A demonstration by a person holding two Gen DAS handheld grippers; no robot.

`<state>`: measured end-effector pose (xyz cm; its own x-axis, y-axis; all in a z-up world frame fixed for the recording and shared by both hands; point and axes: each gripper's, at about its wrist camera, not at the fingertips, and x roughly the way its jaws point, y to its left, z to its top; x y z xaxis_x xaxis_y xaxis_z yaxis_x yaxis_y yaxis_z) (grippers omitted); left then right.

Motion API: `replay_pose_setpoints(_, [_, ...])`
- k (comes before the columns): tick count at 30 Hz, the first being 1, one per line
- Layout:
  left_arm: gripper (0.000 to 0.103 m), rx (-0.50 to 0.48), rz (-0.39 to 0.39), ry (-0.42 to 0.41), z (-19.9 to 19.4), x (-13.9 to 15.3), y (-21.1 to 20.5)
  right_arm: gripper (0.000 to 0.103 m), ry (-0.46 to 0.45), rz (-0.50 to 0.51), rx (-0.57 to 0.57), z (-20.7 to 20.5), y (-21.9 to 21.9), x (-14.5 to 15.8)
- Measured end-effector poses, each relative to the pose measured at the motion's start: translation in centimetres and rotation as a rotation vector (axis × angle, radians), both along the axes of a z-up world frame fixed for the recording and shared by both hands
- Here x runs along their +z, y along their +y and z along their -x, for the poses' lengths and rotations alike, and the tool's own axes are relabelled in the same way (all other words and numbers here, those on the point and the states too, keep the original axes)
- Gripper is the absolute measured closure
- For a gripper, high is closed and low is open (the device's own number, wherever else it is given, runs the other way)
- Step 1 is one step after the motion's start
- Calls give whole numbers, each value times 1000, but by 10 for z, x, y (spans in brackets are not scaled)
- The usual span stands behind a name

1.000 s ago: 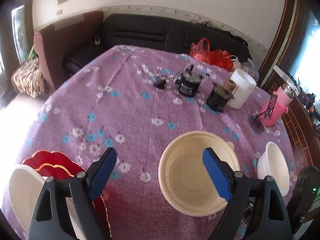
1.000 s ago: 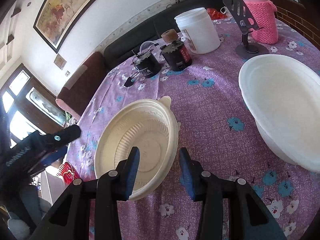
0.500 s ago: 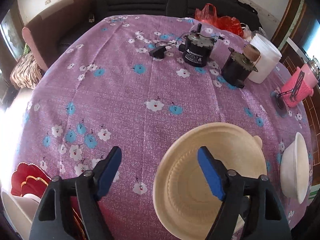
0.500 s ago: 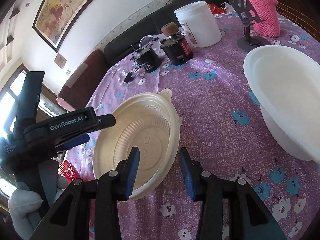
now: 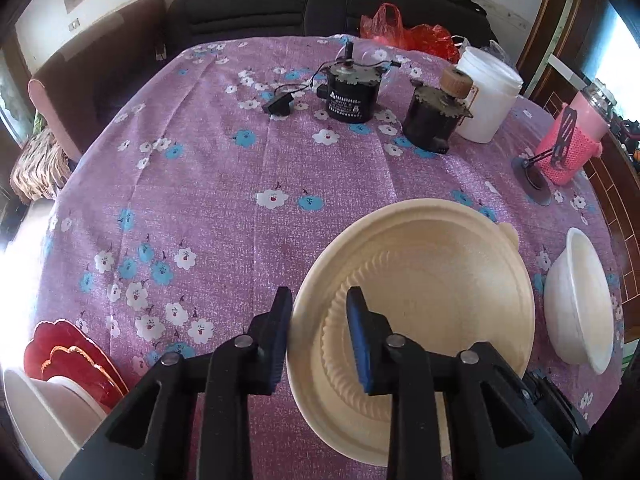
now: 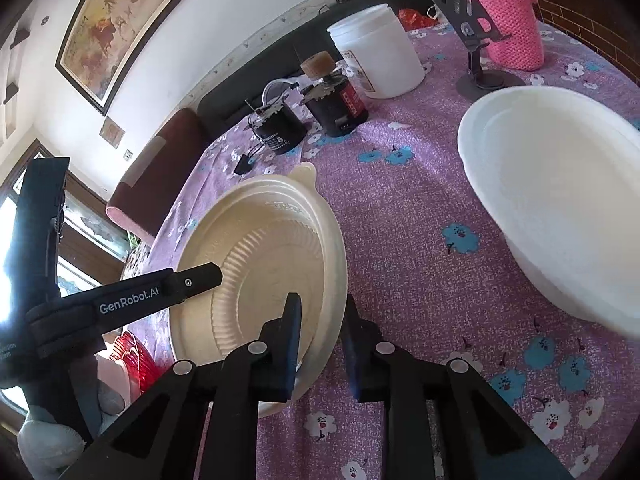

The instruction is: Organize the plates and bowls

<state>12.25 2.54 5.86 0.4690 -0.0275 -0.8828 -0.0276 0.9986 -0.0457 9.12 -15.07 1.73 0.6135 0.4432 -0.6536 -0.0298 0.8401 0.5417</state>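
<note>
This is a lived-in room of a home, a sitting or dining room. A round table under a purple flowered tablecloth (image 5: pixel 208 208) stands before a black sofa (image 5: pixel 256 8) and a brown armchair (image 5: pixel 100 76), with a framed painting (image 6: pixel 112 24) on the white wall and dark wooden window frames at the sides. The table carries household clutter: a cream plastic bowl (image 5: pixel 440 280), a white bowl (image 6: pixel 560 184), a white plastic jar (image 5: pixel 486 98), a bottle in a pink knitted sleeve (image 6: pixel 510 36), a phone stand (image 6: pixel 472 40), two small black motors and a red plastic bag (image 5: pixel 404 30).
</note>
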Motion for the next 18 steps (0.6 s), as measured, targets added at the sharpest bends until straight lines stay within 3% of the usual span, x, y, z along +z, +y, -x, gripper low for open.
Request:
replay_pose_setpoints(9, [76, 27, 56, -193, 58, 54, 15, 85, -130, -33, 13, 19, 1, 30])
replay_pose_setpoints(18, [76, 120, 104, -347, 137, 91, 74, 86, -194, -90, 135, 50, 41, 67])
